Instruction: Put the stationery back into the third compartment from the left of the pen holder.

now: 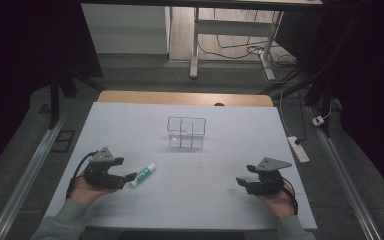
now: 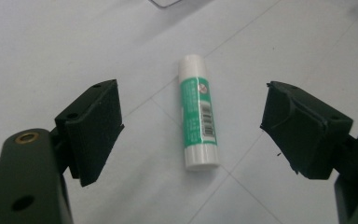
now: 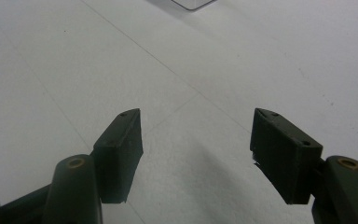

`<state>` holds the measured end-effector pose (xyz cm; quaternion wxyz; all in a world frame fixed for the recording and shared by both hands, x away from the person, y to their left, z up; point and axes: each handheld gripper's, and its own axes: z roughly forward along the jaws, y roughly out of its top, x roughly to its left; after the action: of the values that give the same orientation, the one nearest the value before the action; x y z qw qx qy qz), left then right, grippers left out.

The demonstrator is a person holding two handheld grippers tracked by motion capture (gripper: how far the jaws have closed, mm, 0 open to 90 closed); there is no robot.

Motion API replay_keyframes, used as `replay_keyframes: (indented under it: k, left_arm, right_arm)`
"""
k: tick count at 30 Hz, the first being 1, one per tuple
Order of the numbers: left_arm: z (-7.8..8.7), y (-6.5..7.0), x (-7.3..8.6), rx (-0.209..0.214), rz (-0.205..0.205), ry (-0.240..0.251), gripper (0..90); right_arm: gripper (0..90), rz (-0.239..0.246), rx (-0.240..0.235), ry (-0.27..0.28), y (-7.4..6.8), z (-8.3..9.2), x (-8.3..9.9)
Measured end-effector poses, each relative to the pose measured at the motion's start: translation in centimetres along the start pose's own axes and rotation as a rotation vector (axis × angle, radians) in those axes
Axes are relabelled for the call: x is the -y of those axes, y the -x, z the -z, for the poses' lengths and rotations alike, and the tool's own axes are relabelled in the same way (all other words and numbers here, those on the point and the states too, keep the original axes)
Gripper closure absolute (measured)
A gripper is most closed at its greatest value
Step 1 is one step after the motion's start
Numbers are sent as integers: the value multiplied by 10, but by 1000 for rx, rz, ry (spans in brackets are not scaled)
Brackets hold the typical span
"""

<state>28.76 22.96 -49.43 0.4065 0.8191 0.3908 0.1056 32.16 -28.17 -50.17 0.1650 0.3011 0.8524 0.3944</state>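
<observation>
A glue stick (image 2: 198, 112) lying flat on the white table (image 1: 220, 200), nearer the person than the clear box (image 1: 186, 133) and off to that box's left. Green label round the middle, white cap at the far end, white base at the near end.

Left gripper (image 1: 128, 179) right beside the glue stick, down by its near end. Jaws wide open, one on each side of the stick in the left gripper view, nothing touching it. Plenty of room between pads and stick.

Right gripper (image 1: 241, 183) well apart from the glue stick, over on the other side of the table, nearer the person than the clear box and to its right. Jaws wide open too, nothing between them, just bare table.

Probably very light, this glue stick. Hard plastic, so no squashing. Round and smooth though, so likely to roll away or slip if pinched at the very tip. Best spot to hold: the green middle, with a pad flat on each long side. Not the cap, which could pop off. A gentle squeeze looks like enough.

Clear box looks thin and light, split into small parts inside, easy to bump and slide. Sitting well apart from the glue stick.
</observation>
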Motion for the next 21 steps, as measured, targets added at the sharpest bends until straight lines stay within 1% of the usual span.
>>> replay_keyframes:
  k: [2, 7, 9, 10, 16, 18, 21]
  left_arm:
    - [-2, 0, -1, 0, -1, -3, 198]
    - [-4, 3, -2, 6, -20, -11, 198]
    - [-4, 3, -4, 8, -24, -8, 199]
    - [-4, 4, -6, 9, -21, -6, 199]
    - [-6, 9, -20, 14, -54, -4, 200]
    - [-8, 10, -25, 9, -56, -15, 201]
    - [-13, 10, -32, 3, -47, -34, 204]
  right_arm:
    - [345, 1, -1, 1, 1, 0, 0]
    - [345, -6, 2, 0, 1, -1, 0]
    - [346, 3, 4, -8, 1, -1, 0]
    - [345, 4, 8, -12, 0, -1, 0]
    - [346, 1, 14, -8, 1, -2, 0]
    - [345, 3, 12, -14, 2, -3, -1]
    - [345, 12, 16, -24, 2, -4, -1]
